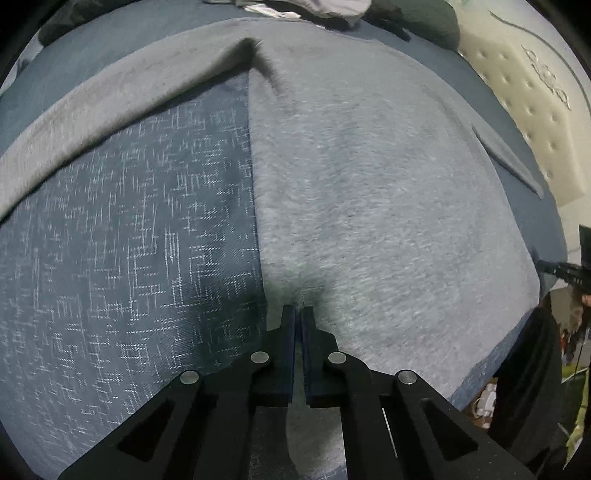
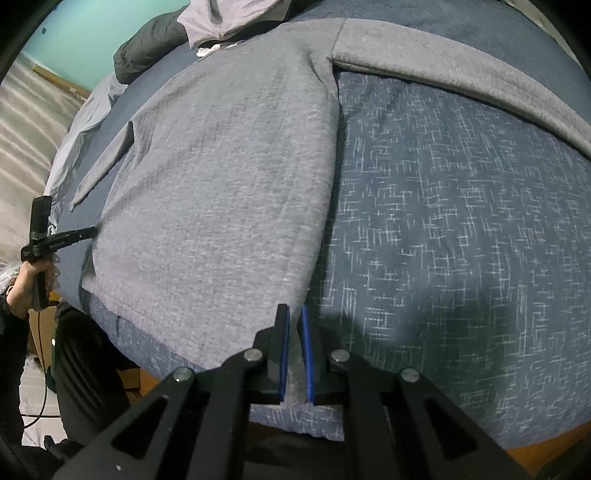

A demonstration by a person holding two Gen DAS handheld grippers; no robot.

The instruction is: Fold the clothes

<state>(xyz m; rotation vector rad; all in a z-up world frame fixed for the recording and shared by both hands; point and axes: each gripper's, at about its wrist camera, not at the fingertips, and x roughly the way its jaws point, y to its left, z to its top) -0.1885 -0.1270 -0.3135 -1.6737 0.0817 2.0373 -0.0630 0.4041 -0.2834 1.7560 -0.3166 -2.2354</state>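
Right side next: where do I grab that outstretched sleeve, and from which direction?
Pinch the sleeve along its near, lower edge, midway out, coming from the hem side over the bare bedspread. It lies flat and straight there; its cuff is out of view.

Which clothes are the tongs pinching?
The big grey knitted sweater, spread flat. Left tongs and right tongs pinch its hem; the pale lilac garment and dark jacket lie heaped beyond, untouched.

Tongs (image 1: pixel 298 309) pinched on grey sweater (image 1: pixel 369 203)
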